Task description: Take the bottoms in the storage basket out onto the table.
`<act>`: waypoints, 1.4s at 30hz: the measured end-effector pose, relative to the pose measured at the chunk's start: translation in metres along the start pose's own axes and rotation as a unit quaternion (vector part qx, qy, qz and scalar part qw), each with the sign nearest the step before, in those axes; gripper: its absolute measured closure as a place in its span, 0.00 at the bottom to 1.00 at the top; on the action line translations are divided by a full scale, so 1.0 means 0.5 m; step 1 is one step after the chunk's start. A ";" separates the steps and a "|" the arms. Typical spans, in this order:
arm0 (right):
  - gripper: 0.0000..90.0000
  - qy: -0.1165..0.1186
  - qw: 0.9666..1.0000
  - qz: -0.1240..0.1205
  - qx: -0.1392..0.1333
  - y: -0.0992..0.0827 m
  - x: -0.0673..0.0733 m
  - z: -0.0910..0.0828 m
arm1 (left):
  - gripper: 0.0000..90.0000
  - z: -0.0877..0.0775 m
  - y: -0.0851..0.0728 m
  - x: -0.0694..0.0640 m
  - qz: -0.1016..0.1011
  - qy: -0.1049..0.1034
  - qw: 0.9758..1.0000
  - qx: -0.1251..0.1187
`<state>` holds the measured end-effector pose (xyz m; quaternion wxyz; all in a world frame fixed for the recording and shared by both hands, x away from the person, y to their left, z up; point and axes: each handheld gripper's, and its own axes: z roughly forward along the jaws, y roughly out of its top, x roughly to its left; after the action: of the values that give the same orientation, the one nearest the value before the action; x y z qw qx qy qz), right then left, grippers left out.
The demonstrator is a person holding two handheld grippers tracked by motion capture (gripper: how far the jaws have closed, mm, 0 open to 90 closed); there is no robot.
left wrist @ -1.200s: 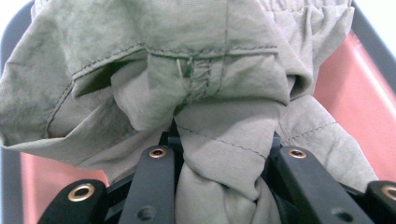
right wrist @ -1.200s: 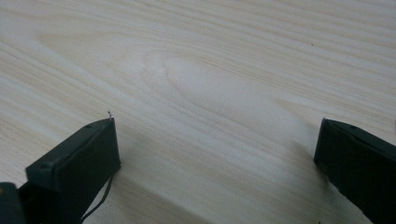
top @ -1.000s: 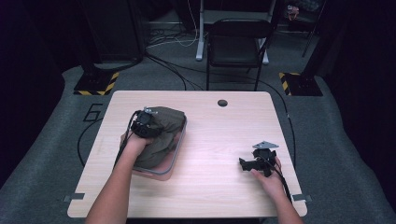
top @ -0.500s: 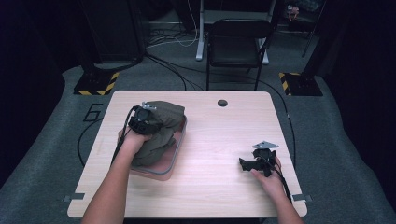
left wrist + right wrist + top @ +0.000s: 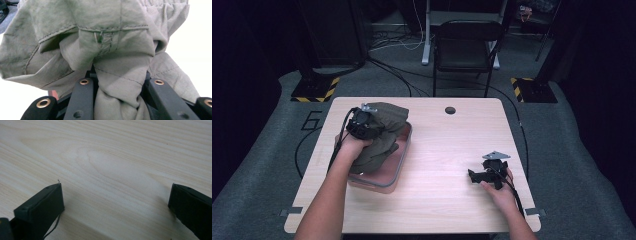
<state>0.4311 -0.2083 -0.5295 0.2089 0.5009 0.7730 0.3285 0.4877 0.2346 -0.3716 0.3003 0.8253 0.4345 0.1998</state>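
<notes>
An olive-green garment (image 5: pixel 379 135) is bunched over a shallow clear tray with a reddish rim (image 5: pixel 398 167) at the table's left. My left gripper (image 5: pixel 362 125) sits on top of the bundle, shut on a fold of the cloth; up close the olive-green garment (image 5: pixel 110 50) is pinched between the two black jaws and hangs around them. My right gripper (image 5: pixel 479 176) rests low over the bare wood at the table's right, open. In the right gripper view its jaws stand wide apart over the tabletop (image 5: pixel 112 170) with nothing between them.
The light wooden table (image 5: pixel 447 150) has a round cable hole (image 5: pixel 450 110) near its far edge. A black chair (image 5: pixel 467 45) stands behind the table, and cables run over the grey floor. Striped floor blocks (image 5: pixel 314 90) sit at the far left and right.
My left gripper has lifted with the garment, pulling the cloth up from the tray. The right gripper has stayed where it was.
</notes>
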 end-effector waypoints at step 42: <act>0.00 0.000 1.000 0.000 0.000 0.000 0.000 0.000 | 0.76 -0.030 0.055 -0.051 0.030 -0.012 0.999 -0.031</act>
<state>0.4311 -0.2083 -0.5295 0.2089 0.5009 0.7731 0.3283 0.4814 0.2059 -0.3438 0.3247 0.8305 0.3997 0.2121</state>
